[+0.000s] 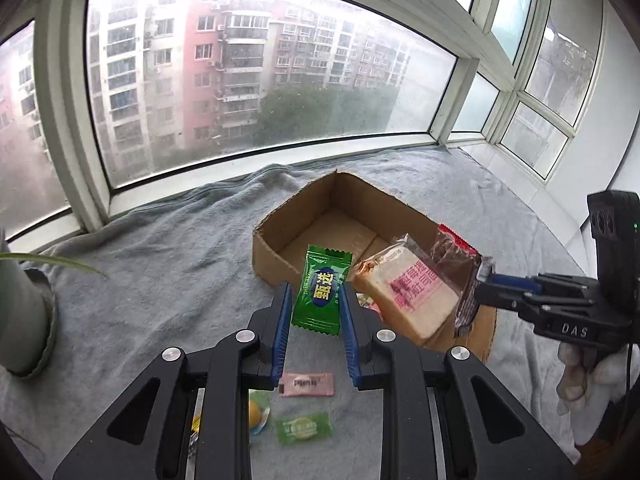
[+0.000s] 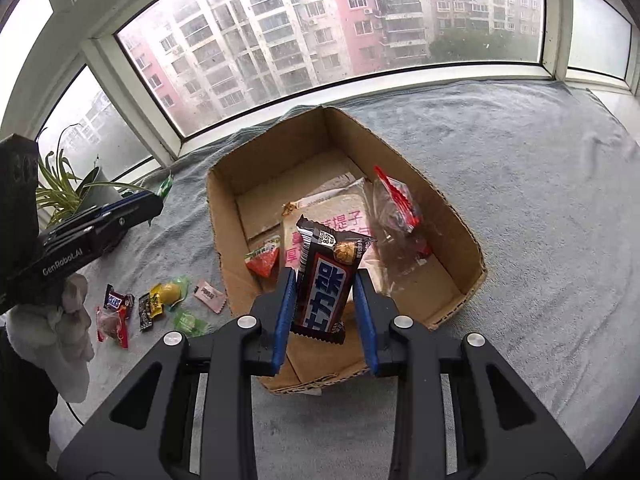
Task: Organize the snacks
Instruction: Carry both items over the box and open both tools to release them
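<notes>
My left gripper (image 1: 314, 300) is shut on a green candy packet (image 1: 322, 290) and holds it above the grey blanket, just in front of the open cardboard box (image 1: 272, 258). My right gripper (image 2: 322, 280) is shut on a brown chocolate bar (image 2: 326, 284) and holds it over the near part of the box (image 2: 224, 216). In the box lie a wrapped bread slice (image 2: 340, 208), a clear red-edged packet (image 2: 394, 208) and a red triangular snack (image 2: 264, 258). The right gripper also shows in the left wrist view (image 1: 482, 276) with the bar (image 1: 460, 276).
Loose candies lie on the blanket left of the box: pink (image 2: 210, 296), green (image 2: 188, 320), yellow (image 2: 170, 292), a small dark bar (image 2: 116, 300) and a red-edged packet (image 2: 114, 326). A potted plant (image 2: 88, 192) stands by the window. The blanket (image 2: 540, 220) stretches right of the box.
</notes>
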